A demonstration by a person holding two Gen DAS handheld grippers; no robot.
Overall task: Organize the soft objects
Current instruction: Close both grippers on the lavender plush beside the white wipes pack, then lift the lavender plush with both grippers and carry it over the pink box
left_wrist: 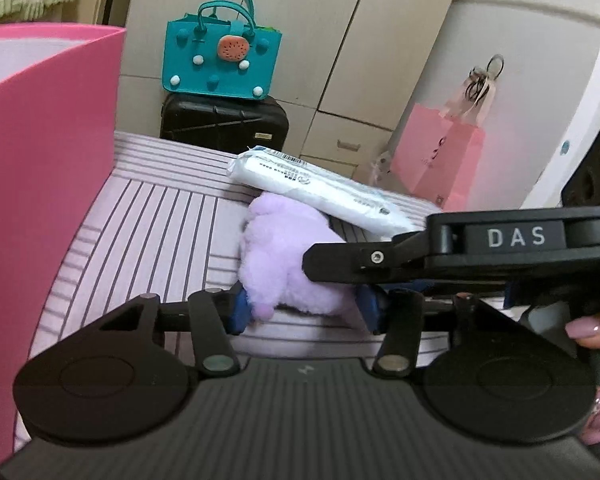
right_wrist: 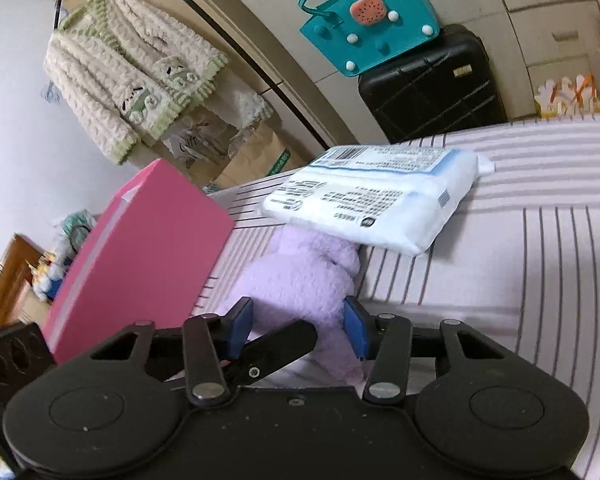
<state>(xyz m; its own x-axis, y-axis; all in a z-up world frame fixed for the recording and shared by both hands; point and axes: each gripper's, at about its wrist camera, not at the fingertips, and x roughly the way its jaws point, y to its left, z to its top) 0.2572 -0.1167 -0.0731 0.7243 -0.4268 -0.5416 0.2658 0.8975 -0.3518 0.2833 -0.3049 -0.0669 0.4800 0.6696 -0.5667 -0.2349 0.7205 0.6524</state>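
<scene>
Gripping the purple plush (left_wrist: 288, 256), both tools (left_wrist: 304, 312) (right_wrist: 298, 326) (cream cardigan (right_wrist: 132, 72) only rightward).

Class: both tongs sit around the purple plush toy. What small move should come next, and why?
Probably lift the plush toy slightly and draw it back: both tongs pinch it, and the white packet leans on its far end.

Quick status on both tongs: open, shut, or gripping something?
Left tongs: closed on the purple plush toy, pads pressing its fur.
Right tongs: closed on the same plush toy, gripping it from the other side.
</scene>
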